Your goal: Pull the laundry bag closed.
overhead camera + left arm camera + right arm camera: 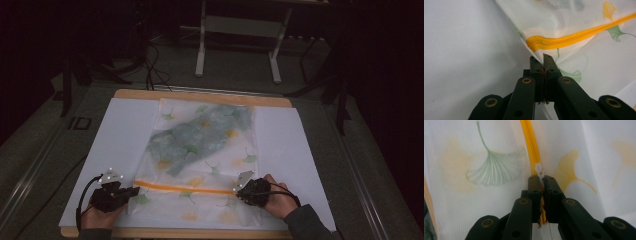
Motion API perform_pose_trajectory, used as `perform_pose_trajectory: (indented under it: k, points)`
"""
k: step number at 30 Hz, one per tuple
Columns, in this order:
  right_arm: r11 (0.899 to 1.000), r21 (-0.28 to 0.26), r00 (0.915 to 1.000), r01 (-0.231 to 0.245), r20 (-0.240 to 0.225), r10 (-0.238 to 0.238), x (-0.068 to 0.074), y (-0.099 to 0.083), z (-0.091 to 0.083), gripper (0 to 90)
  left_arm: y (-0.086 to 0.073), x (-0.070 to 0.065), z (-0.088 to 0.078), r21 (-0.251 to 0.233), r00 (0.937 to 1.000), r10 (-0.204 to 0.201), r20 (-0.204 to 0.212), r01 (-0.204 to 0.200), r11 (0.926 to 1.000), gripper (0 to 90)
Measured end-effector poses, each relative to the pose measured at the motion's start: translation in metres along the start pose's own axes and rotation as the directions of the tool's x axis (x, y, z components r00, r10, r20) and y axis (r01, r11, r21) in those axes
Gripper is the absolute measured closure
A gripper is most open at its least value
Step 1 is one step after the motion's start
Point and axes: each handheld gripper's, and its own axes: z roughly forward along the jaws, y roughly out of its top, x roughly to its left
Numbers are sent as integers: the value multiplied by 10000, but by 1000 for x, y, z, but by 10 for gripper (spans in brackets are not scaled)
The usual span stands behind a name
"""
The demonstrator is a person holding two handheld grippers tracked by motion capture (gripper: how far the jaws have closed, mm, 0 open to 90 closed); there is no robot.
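Observation:
A white mesh laundry bag [205,150] printed with ginkgo leaves lies flat on the table, a blue-green cloth [200,134] showing through it. An orange zipper [182,188] runs across its near end. My left gripper [134,190] is shut on the bag's mesh edge [539,58] just below the zipper's left end [534,44]. At the zipper's right end, my right gripper [237,190] is shut on the white zipper pull [539,171]; the orange zipper [529,142] runs straight away from its jaws.
A white sheet [282,150] covers the wooden table [200,95] under the bag. Beyond the table, a white stand [239,30] rises from the dark floor, with cables [155,65] lying nearby.

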Motion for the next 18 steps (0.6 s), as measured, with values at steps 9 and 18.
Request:
perform_pose_trajectory:
  k: [9, 18]
  points:
    - [9997, 232, 9999, -87, 123, 85, -4, -13, -12, 848, 0, 0, 0, 19, 10000, -13, 22, 13, 10000, 887]
    - [9984, 395, 9991, -416, 29, 415, -6, -35, -19, 848, -1, 1, 0, 100, 9999, 12, 105, -13, 9999, 887]
